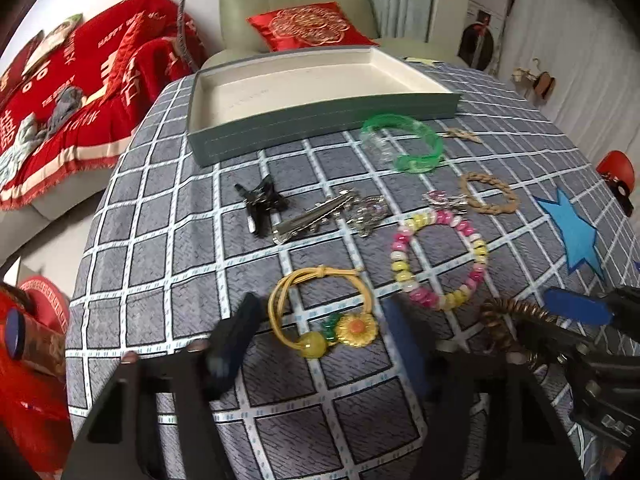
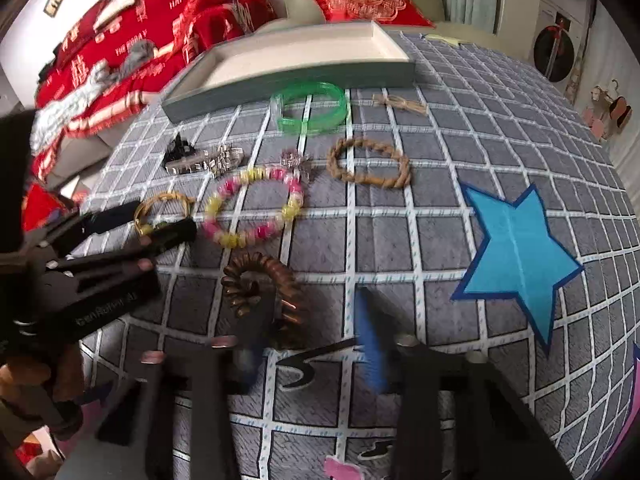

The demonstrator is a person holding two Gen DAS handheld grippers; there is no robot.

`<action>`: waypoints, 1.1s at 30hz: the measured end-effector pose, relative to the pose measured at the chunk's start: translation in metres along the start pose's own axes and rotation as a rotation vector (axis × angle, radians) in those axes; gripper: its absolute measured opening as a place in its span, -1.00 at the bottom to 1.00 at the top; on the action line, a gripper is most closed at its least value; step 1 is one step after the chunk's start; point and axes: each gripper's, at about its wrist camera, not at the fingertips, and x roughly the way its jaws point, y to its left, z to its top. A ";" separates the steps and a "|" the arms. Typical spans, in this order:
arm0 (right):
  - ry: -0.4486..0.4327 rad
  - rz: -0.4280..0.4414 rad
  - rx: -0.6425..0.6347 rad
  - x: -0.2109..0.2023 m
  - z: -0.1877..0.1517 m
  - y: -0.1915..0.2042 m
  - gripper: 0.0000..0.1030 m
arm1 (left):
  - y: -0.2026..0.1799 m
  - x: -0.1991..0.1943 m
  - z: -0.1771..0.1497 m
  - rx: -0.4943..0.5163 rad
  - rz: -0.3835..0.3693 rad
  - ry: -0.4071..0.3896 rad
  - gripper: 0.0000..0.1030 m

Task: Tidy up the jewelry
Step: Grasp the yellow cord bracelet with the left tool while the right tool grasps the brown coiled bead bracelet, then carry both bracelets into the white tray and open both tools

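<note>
A yellow hair tie with a sunflower charm (image 1: 356, 330) lies on the checked tablecloth between the spread fingers of my left gripper (image 1: 322, 332), which is open; the pads do not touch it. A brown coil hair tie (image 2: 280, 280) lies under my right gripper (image 2: 314, 320). Its dark finger sits inside the coil's ring and its blue-padded finger (image 2: 370, 344) stands clear to the right, so it is open. Further off lie a pink and yellow bead bracelet (image 1: 440, 256), a braided tan bracelet (image 1: 490, 194), a green bangle (image 1: 404, 142), silver clips (image 1: 320, 218) and a black clip (image 1: 262, 202).
A shallow grey box with a white inside (image 1: 320, 116) stands open at the table's far side. A blue star patch (image 2: 516, 256) marks the cloth at the right. The left gripper (image 2: 148, 222) shows at the left of the right wrist view. A sofa with red covers stands beyond the table.
</note>
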 end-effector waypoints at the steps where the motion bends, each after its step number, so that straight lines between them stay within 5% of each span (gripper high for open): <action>1: 0.004 0.000 -0.006 0.000 0.000 0.002 -0.40 | -0.001 -0.001 0.000 0.007 -0.004 -0.004 0.02; 4: 0.004 0.026 0.010 -0.001 -0.001 0.001 -0.73 | -0.002 -0.003 0.000 0.015 -0.027 -0.011 -0.28; 6: -0.001 0.035 0.029 -0.003 -0.002 -0.003 -0.75 | 0.000 -0.004 0.000 0.003 -0.047 -0.010 -0.30; 9: -0.011 0.053 0.052 -0.008 -0.003 -0.007 -0.77 | 0.004 -0.014 0.001 -0.012 -0.077 -0.031 -0.58; 22: -0.112 0.142 0.106 -0.057 0.034 -0.026 -0.77 | 0.016 -0.072 0.026 -0.037 -0.174 -0.108 -0.58; 33: -0.194 0.150 0.043 -0.097 0.139 -0.034 -0.77 | 0.036 -0.111 0.118 -0.046 -0.139 -0.223 -0.58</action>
